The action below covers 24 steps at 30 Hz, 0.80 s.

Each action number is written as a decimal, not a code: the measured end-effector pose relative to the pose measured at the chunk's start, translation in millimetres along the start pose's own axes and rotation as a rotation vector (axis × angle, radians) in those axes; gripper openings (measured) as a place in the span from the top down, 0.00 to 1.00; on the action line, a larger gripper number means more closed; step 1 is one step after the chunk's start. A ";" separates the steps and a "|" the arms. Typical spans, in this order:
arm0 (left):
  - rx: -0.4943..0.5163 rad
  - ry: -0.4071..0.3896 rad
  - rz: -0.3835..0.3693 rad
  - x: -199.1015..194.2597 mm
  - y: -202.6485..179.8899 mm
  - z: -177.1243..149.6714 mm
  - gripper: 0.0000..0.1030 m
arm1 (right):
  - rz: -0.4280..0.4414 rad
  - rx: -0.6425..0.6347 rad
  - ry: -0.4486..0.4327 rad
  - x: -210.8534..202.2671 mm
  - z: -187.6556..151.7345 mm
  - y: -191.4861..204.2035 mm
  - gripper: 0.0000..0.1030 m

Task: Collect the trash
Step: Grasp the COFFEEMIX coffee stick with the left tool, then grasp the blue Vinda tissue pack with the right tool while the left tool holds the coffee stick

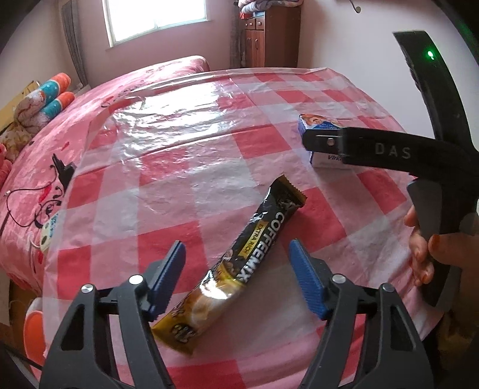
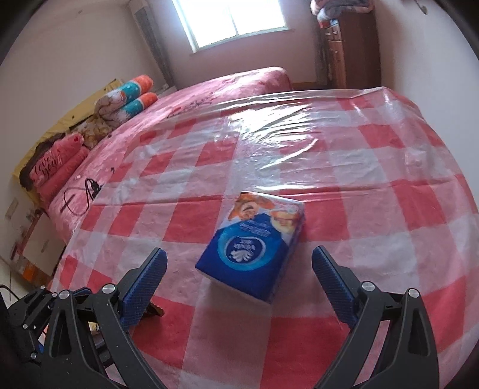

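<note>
A checked plastic sheet (image 2: 344,185) covers a pink bed (image 2: 239,80) below a window (image 2: 230,21). Both tongs gape, released: left gripper (image 1: 236,266) around a sachet (image 1: 239,263), right gripper (image 2: 239,275) before a tissue pack (image 2: 254,242).

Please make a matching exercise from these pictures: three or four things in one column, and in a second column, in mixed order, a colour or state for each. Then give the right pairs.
Things:
1. coffee mix sachet
2. tissue pack
3. left gripper
4. plastic sheet

Descriptions:
A. red and white checks
B. blue and white
C. open, holds nothing
D. black and gold

Pairs: 1-D, 2-B, 3-C, 4-A
</note>
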<state>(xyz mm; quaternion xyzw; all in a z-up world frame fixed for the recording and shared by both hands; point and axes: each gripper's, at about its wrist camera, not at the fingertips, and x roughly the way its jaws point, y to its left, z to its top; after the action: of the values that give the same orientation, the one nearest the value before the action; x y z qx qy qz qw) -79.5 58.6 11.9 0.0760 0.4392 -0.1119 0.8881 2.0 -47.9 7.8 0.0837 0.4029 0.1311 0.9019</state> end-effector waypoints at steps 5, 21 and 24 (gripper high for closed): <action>-0.008 0.011 -0.020 7.1 -2.9 1.9 0.40 | -0.001 -0.023 0.021 8.2 3.6 3.3 0.07; -0.052 -0.009 0.013 11.8 -4.6 11.3 0.67 | -0.019 -0.093 0.041 16.9 5.3 12.7 0.35; -0.074 -0.009 0.006 11.5 -0.6 11.5 0.69 | -0.002 -0.084 0.038 16.1 5.6 11.2 0.38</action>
<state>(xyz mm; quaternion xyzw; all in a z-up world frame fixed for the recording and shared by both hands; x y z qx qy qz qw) -64.2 53.8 9.6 0.0441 0.4389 -0.0932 0.8926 14.6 -32.6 3.1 0.0427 0.4144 0.1485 0.8969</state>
